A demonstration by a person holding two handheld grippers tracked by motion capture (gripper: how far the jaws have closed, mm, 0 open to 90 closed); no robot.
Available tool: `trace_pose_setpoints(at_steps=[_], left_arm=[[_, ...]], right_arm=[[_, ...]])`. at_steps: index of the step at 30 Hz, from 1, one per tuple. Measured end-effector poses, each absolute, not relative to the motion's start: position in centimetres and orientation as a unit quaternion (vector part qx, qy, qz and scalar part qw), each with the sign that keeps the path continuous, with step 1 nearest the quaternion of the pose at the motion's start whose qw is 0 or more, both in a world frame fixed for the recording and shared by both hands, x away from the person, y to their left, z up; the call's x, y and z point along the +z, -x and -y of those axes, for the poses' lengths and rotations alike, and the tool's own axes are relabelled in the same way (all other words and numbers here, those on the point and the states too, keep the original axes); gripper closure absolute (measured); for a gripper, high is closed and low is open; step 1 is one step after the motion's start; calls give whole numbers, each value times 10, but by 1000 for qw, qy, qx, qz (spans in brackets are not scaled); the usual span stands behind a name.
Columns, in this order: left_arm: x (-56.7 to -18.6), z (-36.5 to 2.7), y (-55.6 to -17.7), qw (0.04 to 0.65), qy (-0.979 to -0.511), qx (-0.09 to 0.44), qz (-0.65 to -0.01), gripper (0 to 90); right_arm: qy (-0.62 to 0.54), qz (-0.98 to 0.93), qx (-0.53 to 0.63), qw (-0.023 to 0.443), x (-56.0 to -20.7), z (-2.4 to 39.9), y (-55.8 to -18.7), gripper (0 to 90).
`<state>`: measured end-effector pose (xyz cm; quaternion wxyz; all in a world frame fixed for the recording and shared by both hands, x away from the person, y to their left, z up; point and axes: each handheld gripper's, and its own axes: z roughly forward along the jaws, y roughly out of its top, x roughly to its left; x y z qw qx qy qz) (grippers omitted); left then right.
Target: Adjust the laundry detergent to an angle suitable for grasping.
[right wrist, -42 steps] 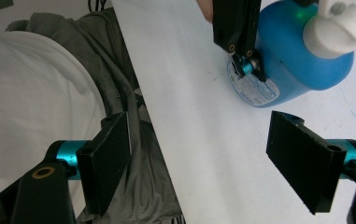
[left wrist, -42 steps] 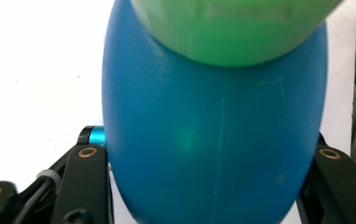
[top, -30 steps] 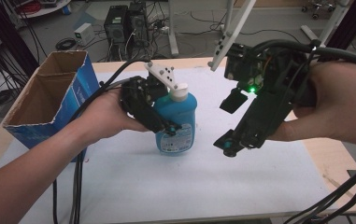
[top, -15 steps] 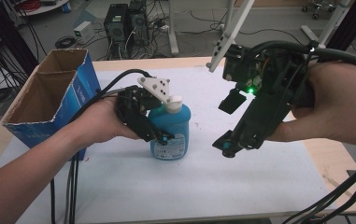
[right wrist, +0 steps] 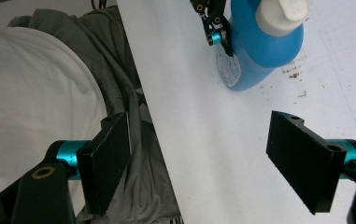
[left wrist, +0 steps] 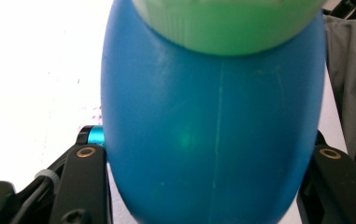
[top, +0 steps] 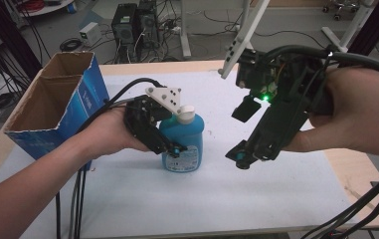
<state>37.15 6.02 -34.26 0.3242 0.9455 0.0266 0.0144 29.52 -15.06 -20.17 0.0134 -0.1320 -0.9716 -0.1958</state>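
Note:
A blue bottle with a white cap stands upright on the white sheet near the table's middle. My left gripper comes in from the left and is shut on its body. In the left gripper view the bottle spans the gap, with a jaw against each side. The jaws have just eased open a little with the bottle still between them. My right gripper hangs open above the sheet to the bottle's right, tilted down and left, with nothing between its pads. The bottle lies ahead of it.
An open cardboard box with blue sides stands at the table's left. Black cables trail off the near edge from the left hand. Bare wood shows right of the sheet. Computer towers sit on the floor beyond.
The left gripper and the bottle have shifted slightly left and lower, and the bottle now stands straighter. The right gripper has stayed where it was.

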Motion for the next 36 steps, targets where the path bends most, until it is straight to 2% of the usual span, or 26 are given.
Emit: trace_pose_setpoints(at_steps=[9,17,24,36], left_arm=[[-343,-61,-368,319,-947,19,-33,418],[-342,-59,-366,299,-952,10,-59,282],[-323,-73,-357,249,-963,18,-105,192],[-277,-120,-372,206,-956,52,-202,192]], right_arm=[[125,973,-195,14,-202,147,-295,215],[125,973,-195,13,-200,147,-294,215],[120,973,-196,13,-199,144,-294,215],[106,975,-195,19,-200,135,-294,215]])
